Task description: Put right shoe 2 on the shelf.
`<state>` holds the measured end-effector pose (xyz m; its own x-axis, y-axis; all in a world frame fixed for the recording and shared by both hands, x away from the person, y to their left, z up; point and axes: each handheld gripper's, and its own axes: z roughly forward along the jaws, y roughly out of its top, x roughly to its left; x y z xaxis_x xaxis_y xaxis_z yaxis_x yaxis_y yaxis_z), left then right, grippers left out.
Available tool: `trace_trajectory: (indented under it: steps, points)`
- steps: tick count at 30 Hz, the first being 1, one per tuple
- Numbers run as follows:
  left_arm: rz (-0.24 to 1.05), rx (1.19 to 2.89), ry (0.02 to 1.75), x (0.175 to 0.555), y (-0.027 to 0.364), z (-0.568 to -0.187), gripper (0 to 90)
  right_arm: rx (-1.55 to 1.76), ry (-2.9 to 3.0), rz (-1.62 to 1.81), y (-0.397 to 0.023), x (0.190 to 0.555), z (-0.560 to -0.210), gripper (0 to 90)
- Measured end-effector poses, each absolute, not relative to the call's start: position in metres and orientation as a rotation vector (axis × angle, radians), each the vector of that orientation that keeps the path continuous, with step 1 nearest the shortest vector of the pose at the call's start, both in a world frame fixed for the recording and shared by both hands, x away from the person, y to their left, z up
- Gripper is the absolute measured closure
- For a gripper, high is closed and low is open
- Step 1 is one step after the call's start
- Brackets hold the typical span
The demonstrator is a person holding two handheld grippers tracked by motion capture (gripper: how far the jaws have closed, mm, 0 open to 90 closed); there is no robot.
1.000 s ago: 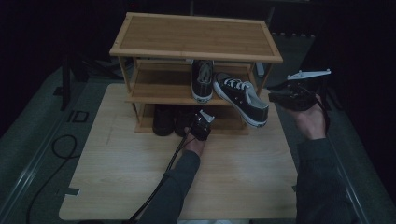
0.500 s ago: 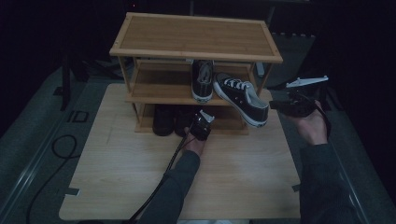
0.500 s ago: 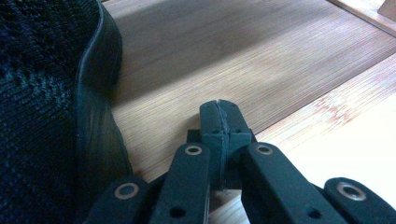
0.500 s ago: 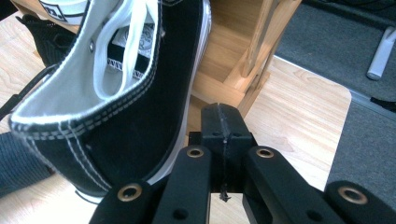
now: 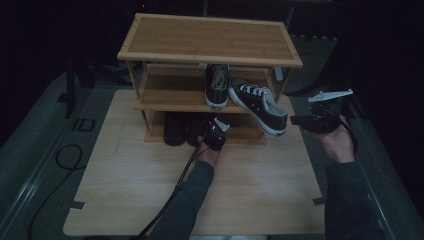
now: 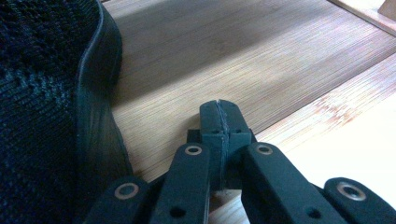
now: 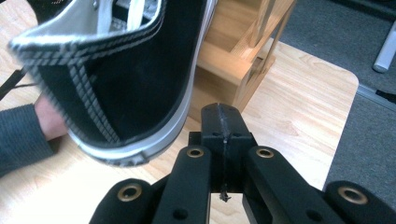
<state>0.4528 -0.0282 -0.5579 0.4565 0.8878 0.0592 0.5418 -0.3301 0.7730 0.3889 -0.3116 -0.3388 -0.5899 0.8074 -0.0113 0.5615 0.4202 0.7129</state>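
Observation:
A black canvas sneaker (image 5: 258, 104) with white laces lies slanted on the rack's middle shelf (image 5: 170, 95), its heel (image 7: 116, 84) jutting past the front right corner. A second black sneaker (image 5: 217, 86) sits straight beside it. My right gripper (image 5: 294, 120) hovers just right of the jutting heel, jaws shut and empty (image 7: 220, 112). My left gripper (image 5: 216, 134) reaches into the bottom shelf, shut on nothing (image 6: 219, 108), with a black knit shoe (image 6: 46, 107) close on its left.
The bamboo shoe rack (image 5: 210, 37) has a bare top and stands at the back of a light wooden board (image 5: 125, 190). Dark shoes (image 5: 176, 129) fill the bottom shelf's left part. A black cable (image 5: 65, 160) lies on the grey floor to the left.
My right gripper has sunk a little beside the slanted sneaker's heel. The left gripper and both sneakers have stayed put.

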Motion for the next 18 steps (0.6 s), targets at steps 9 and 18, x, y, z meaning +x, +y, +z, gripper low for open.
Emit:
trace_trajectory:
  steps: [9, 18]
  points:
    - [0.639, 2.013, 1.191, 0.453, -0.028, -0.558, 90.0, 1.153, 2.347, 0.986, -0.314, 0.375, -0.345, 90.0]
    - [0.639, 2.012, 1.191, 0.453, -0.029, -0.558, 90.0, 1.125, 2.360, 1.013, -0.311, 0.362, -0.349, 90.0]
